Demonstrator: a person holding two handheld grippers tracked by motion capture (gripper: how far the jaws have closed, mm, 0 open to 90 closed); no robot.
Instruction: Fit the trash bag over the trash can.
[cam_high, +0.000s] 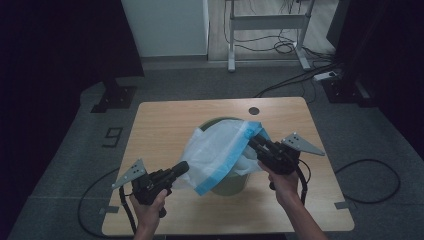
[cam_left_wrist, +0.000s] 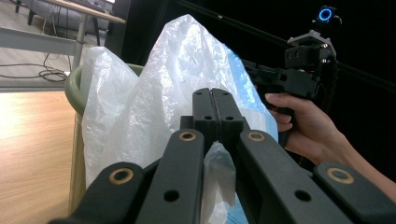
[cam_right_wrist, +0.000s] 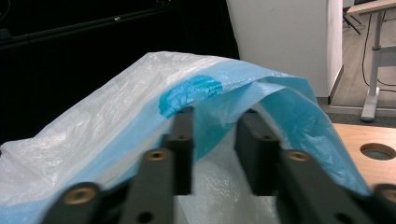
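Over a green bin (cam_high: 227, 184) on the table (cam_high: 160, 125), the left gripper (cam_high: 181, 168) pinches a white bag (cam_high: 215, 150) while the right gripper (cam_high: 253, 142), jaws apart, seemingly straddles its blue hem (cam_right_wrist: 280, 93), which could slip free.

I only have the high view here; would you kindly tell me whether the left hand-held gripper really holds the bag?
Observer: Yes, the left hand-held gripper has its jaws shut on a fold of the white bag.
Operator: And the right one?
Observer: The right hand-held gripper has its jaws apart, with the blue hem draped across their tips.
Operator: Is the bag over the bin's rim?
Observer: Not at the side the left gripper view shows: the green rim is bare there.
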